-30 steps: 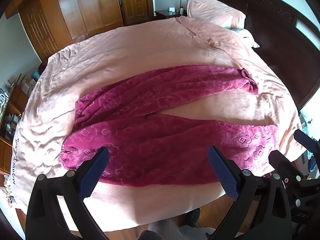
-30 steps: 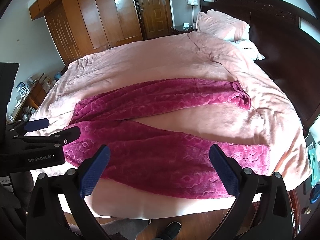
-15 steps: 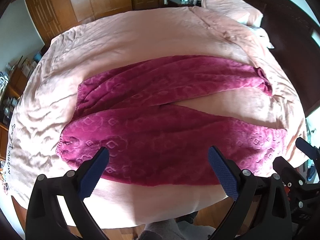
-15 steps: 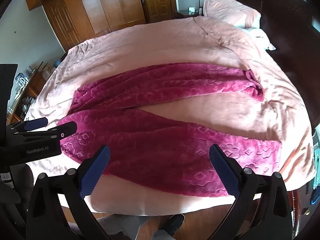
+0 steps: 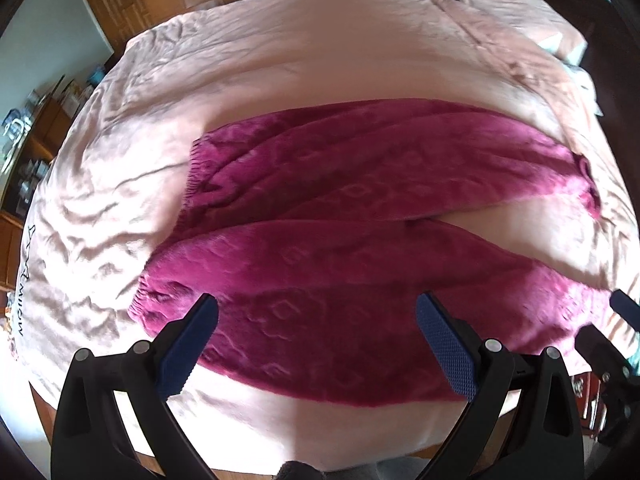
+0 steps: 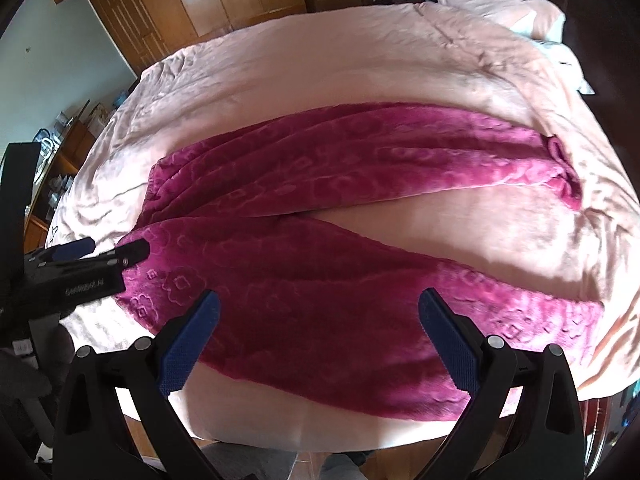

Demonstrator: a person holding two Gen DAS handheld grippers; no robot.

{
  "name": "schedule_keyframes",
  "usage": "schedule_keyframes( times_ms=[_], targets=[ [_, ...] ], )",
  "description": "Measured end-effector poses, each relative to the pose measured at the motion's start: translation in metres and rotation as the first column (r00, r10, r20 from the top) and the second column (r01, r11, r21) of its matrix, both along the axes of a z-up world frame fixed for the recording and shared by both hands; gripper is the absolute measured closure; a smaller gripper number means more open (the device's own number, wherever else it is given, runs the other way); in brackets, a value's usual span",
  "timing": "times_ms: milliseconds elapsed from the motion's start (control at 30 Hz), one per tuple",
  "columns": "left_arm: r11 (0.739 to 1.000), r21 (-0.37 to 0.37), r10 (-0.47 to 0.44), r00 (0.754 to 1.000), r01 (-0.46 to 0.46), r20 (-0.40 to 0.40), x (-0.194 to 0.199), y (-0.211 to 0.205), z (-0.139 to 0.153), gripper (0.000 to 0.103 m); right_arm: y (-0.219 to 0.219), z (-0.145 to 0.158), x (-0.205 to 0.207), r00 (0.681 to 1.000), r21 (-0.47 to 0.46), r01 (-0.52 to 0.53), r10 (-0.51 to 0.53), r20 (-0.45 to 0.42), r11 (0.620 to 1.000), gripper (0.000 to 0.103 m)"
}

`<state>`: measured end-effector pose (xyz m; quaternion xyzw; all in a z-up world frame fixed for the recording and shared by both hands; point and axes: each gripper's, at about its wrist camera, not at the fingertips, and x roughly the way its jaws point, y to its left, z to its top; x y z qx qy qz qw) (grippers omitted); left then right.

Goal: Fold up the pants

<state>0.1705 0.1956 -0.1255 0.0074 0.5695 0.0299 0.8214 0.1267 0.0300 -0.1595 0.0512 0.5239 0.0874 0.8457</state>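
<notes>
The magenta pants (image 5: 360,248) lie spread flat on the bed (image 5: 280,60), which is covered with a pink quilt. The waistband is at the left side and the 2 legs run to the right, opening away from each other like a narrow V, with pink quilt visible between them. The near leg lies close to the near edge of the bed, and the far leg ends in a crumpled cuff near the right side. The fabric is plush with a pressed flower pattern.

The left hand-held gripper (image 5: 316,344) hovers above the near leg close to the waistband; its 2 blue pads are wide apart and hold nothing. The right hand-held gripper (image 6: 320,344) hovers above the near leg too, also with its pads far apart and nothing between them. In the right wrist view, the left hand-held gripper (image 6: 98,254) shows at the left edge, over the waistband corner.

Pink pillows (image 6: 500,0) rest at the dark headboard on the far right. A wooden wardrobe (image 6: 192,4) stands behind the bed.
</notes>
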Motion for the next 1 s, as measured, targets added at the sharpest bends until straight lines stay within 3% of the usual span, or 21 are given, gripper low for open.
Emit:
schedule_keyframes(
  times_ms=[167,367,633,767,1000],
  targets=[
    [0.996,0.009,0.088,0.996,-0.088,-0.013,0.032,0.047,-0.017,0.005,0.024,-0.022,0.023,0.998,0.013,-0.035,0.036,-0.06,0.999,0.003],
    [0.974,0.0,0.225,0.974,-0.225,-0.015,0.076,0.113,-0.038,0.005,0.059,-0.048,0.051,0.989,0.006,-0.092,0.092,-0.116,0.996,0.003],
    [0.942,-0.04,0.33,0.943,-0.332,-0.048,0.095,0.173,-0.073,0.005,0.122,-0.067,0.106,0.97,0.002,-0.213,0.211,-0.12,0.977,0.003],
    [0.929,-0.062,0.36,0.93,-0.365,-0.079,0.08,0.193,-0.092,0.005,0.164,-0.08,0.137,0.93,0.003,-0.35,0.347,-0.124,0.937,0.003],
    [0.903,-0.112,0.402,0.908,-0.414,-0.115,0.043,0.219,-0.115,0.005,0.256,-0.091,0.219,0.819,-0.04,-0.573,0.569,-0.071,0.819,0.003]
  ],
)
